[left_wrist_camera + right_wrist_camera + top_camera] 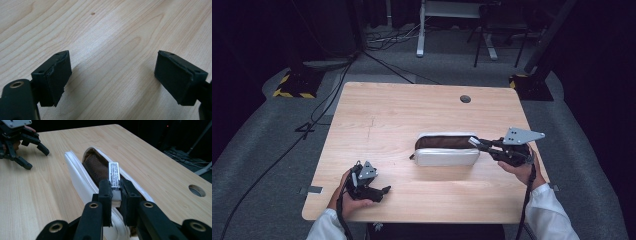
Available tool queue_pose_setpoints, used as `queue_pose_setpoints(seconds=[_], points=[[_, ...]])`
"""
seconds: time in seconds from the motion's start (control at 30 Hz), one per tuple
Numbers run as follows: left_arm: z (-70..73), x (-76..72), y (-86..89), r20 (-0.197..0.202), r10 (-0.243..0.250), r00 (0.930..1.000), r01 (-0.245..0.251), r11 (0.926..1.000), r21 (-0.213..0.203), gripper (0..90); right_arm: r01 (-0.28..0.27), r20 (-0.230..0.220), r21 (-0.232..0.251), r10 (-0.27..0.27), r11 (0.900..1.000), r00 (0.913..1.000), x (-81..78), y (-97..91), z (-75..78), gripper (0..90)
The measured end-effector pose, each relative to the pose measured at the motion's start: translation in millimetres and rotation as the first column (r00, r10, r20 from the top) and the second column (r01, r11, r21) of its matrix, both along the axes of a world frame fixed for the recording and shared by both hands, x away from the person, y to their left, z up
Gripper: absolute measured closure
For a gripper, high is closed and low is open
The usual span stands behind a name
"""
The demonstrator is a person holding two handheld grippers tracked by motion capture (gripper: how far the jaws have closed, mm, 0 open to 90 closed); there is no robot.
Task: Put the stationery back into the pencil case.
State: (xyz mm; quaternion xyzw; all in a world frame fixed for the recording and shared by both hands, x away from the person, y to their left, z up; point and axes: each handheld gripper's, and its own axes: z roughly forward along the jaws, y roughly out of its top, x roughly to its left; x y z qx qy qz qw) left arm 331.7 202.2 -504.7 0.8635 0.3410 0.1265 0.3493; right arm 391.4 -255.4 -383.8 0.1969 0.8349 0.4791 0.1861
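Note:
A white zip pouch (446,156) lies open on the wooden table (397,110), its brown mesh lining (96,167) showing. My right gripper (474,142) is at the pouch's right end, shut on a small white block with a printed label (114,173), which it holds just above the opening. In the right gripper view the jaws (115,192) pinch the block from both sides. My left gripper (379,192) rests near the table's front left, apart from the pouch. Its jaws (112,77) stand wide open over bare wood.
A round cable hole (465,98) is in the table's far right part. Beyond the table, cables (387,37) run over the grey floor, with black stands on yellow-striped bases (292,85) at both far corners. A white frame leg (421,30) stands behind.

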Motion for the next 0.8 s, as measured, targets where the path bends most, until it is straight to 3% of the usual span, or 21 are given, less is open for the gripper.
queue_pose_setpoints(seconds=[0.4, 0.8], points=[[0.0, 0.0, 0.0, 0.0, 0.0, 1.0, 0.0, 1.0, 0.0, 14.6, -0.046, -0.017, -0.035, 0.046, 0.9983, 0.9988, 10.3, 30.2, -3.8, 80.0], [0.0, -0.1, 0.0, 0.0, 0.001, 1.0, -0.001, 1.0, 0.0, 14.5, -0.07, -0.038, -0.059, 0.068, 0.9958, 0.997, 18.9, 46.1, -7.8, 79.9]])
